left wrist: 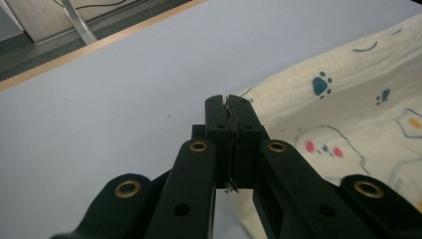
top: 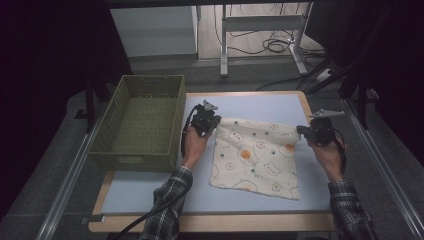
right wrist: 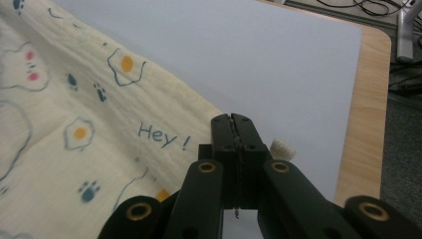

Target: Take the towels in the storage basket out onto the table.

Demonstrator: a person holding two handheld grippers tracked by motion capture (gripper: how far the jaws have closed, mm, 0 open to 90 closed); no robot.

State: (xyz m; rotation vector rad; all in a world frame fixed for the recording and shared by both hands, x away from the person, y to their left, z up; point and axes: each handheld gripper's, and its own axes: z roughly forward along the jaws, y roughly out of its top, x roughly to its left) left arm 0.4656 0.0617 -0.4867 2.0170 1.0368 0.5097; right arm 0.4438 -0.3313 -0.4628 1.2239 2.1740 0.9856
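The desk [top: 150,187] carries a cloth [top: 255,160] in its middle, far edge lifted. The left gripper [top: 214,125] and right gripper [top: 301,132] each have jaws clenched on a far corner, cloth stretched between them.

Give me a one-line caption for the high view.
Each hand-held gripper, left and right, pinches a far corner of the printed cloth beside the green basket.

green basket [top: 141,121], blue table [top: 260,102], floor cables [top: 272,45]
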